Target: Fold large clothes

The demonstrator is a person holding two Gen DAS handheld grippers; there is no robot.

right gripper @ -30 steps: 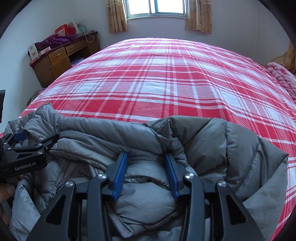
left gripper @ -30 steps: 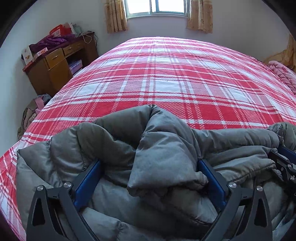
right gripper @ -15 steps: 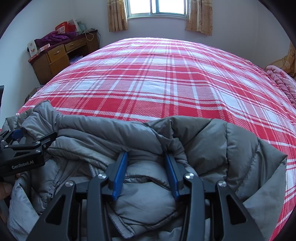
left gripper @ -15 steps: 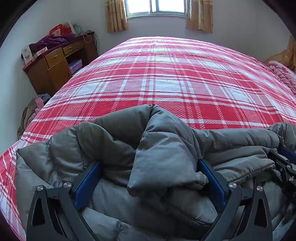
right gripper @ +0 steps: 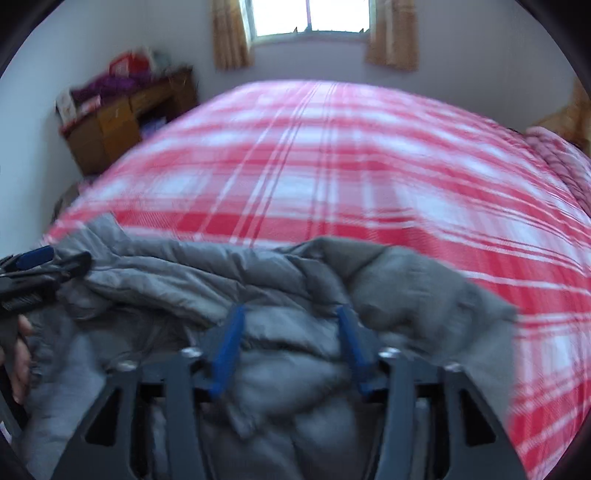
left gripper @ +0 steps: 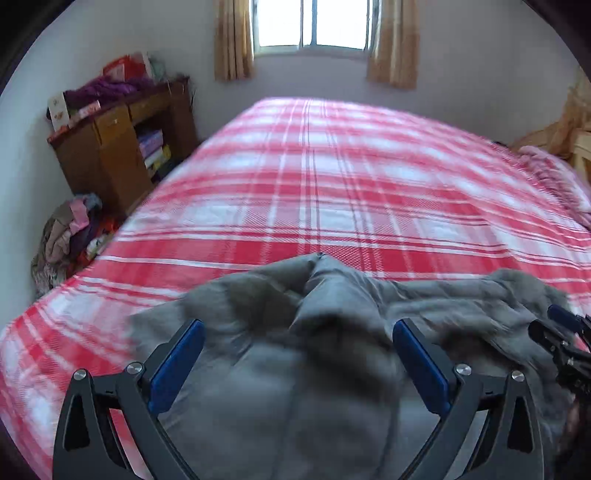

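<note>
Left wrist view shows your left gripper [left gripper: 295,354] spread wide, its blue pads on either side of a raised ridge of the grey padded jacket [left gripper: 332,332] but not pinching it. Your right gripper [right gripper: 290,350] stands narrower, its pads pressed into a bunched fold of the same jacket [right gripper: 258,280], so you appear to be holding cloth there; blur keeps that from being certain.

The jacket lies crumpled across the lower part of both frames, on the near edge of the red plaid bed [left gripper: 314,177]. By my reading the fold has barely begun: no flat panel, no squared edge, sleeves not tucked. Spreading, smoothing and folding all remain.

Counted: one jacket, two grippers, one bed. At upper left stands one wooden cabinet [left gripper: 110,147] with a heap of clothes [left gripper: 70,236] on the floor beside it. One window [left gripper: 310,22] at top centre, with two curtains. One pink blanket [left gripper: 554,173] at the right edge.
</note>
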